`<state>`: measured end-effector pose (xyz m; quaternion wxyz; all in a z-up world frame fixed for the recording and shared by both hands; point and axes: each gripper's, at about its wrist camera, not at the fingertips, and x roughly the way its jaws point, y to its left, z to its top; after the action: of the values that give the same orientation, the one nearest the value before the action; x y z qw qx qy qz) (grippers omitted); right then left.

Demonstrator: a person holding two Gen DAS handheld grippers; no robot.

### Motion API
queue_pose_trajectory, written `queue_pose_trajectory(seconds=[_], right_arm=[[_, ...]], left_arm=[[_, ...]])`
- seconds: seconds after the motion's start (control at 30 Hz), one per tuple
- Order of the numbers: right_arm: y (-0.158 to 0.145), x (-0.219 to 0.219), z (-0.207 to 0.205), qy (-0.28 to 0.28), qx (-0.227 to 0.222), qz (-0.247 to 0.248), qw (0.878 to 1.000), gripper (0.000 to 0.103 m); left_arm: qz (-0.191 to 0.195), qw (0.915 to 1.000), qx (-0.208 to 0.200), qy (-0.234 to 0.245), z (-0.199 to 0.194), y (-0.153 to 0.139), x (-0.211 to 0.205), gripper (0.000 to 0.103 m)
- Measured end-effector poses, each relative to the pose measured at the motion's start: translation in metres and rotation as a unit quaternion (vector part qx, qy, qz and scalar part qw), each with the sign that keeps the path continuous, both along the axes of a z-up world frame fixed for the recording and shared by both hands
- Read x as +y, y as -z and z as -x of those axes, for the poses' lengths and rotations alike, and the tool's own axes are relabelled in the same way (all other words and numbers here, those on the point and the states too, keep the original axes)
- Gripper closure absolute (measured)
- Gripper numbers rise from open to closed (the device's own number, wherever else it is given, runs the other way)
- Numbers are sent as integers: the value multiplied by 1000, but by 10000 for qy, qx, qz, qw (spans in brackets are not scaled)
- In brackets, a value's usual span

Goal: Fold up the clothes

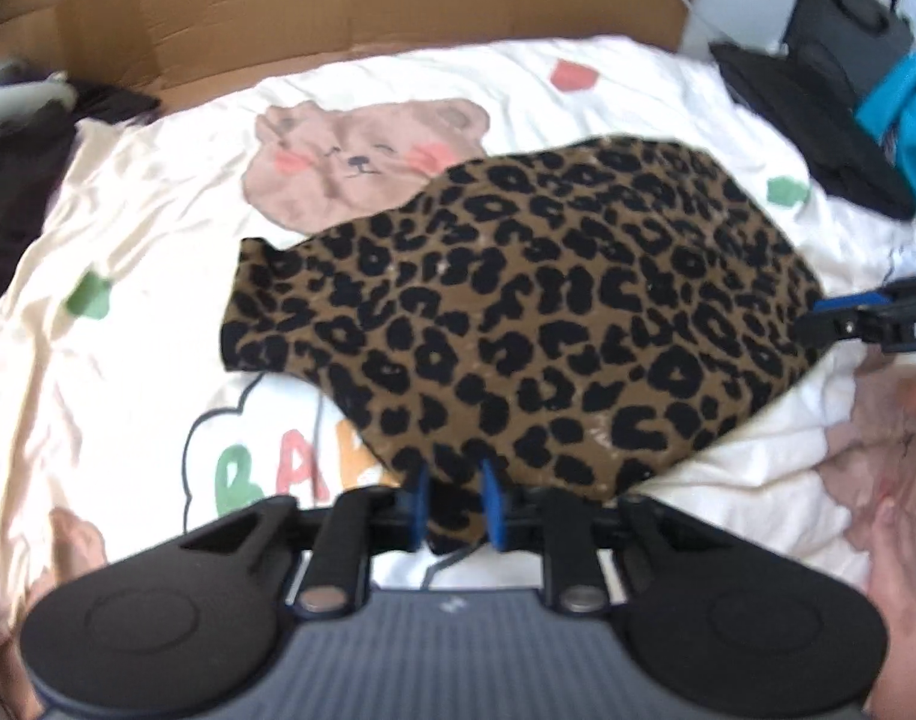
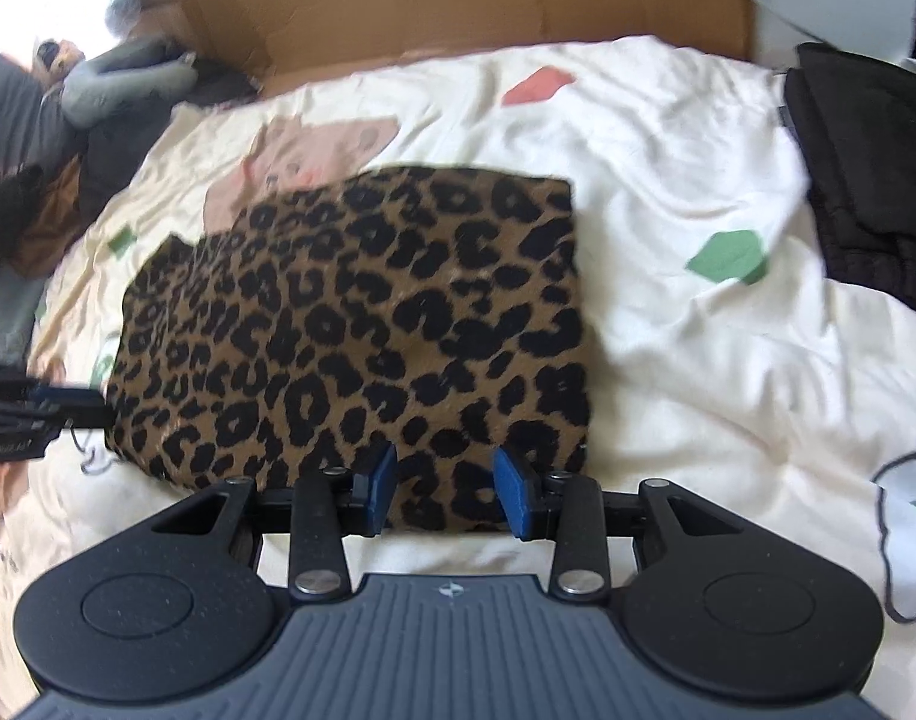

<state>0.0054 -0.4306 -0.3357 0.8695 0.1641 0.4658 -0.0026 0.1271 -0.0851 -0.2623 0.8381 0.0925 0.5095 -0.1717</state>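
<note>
Item: leopard-print top (image 1: pixel 518 312) flat on my bear-print bedsheet (image 1: pixel 128 228), near hem pinched in my narrowed left gripper (image 1: pixel 456 504), while my right gripper (image 2: pixel 445 489), half-open, straddles its edge, seemingly readying a fold.

Bed (image 1: pixel 128 312): covered by a cream sheet printed with bears, green and red patches and coloured letters.
On it, centre: leopard-print garment (image 1: pixel 548 324), lying flat over a bear's face.
Right edge: black clothing (image 2: pixel 866 180), folded, resting on the sheet.
</note>
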Motion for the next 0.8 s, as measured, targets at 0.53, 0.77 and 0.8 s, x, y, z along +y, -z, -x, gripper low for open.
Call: queue_pose_trajectory(seconds=[0.53,0.77,0.8], right_arm=[[14,13,4,-228,172,97,9995,61],[10,-2,5,178,167,264,9994,63],[8,-6,8,268,154,179,9994,63]], left_arm=[[169,9995,270,41,6,38,-15,89],[278,9981,298,-467,-3,36,4,97],[308,9975,275,-567,-4,32,8,96]])
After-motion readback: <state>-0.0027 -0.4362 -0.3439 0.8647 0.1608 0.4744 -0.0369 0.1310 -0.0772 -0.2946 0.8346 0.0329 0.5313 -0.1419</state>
